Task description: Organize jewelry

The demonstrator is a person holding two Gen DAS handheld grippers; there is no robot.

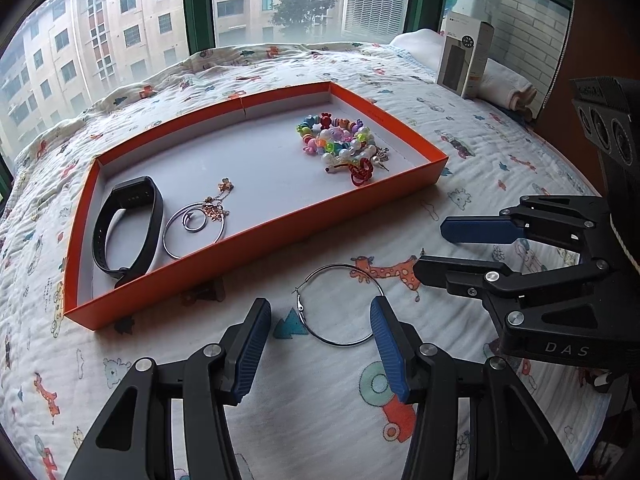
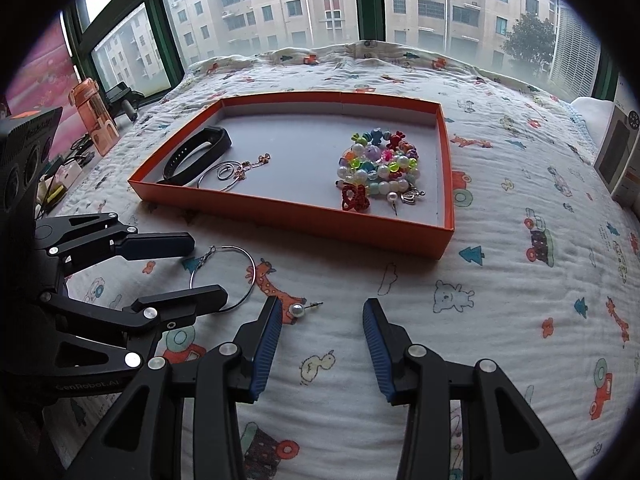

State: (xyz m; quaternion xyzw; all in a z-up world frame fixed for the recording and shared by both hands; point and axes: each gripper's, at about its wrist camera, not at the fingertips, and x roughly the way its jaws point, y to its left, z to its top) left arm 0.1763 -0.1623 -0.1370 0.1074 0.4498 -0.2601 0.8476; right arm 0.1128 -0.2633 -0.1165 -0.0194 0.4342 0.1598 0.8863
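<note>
A thin silver hoop earring point(image 1: 340, 266) lies on the printed bedspread, in front of the orange tray point(image 1: 280, 218). My left gripper point(image 1: 318, 308) is open around the hoop's near half, its right pad at the wire. A pearl stud earring point(image 2: 297, 310) lies on the spread beside the left pad of my right gripper point(image 2: 322, 306), which is open with nothing pressed between its pads. The tray holds a black wristband point(image 1: 154, 208), a second silver hoop point(image 1: 176, 240), a rose-gold piece and a heap of coloured bead bracelets point(image 1: 340, 140).
A tall grey box point(image 1: 466, 60) and folded white cloth point(image 1: 506, 84) stand at the bed's far right. An orange bottle point(image 2: 94, 116) and clutter sit on the left sill. Windows run behind the bed. The two grippers are close together in front of the tray.
</note>
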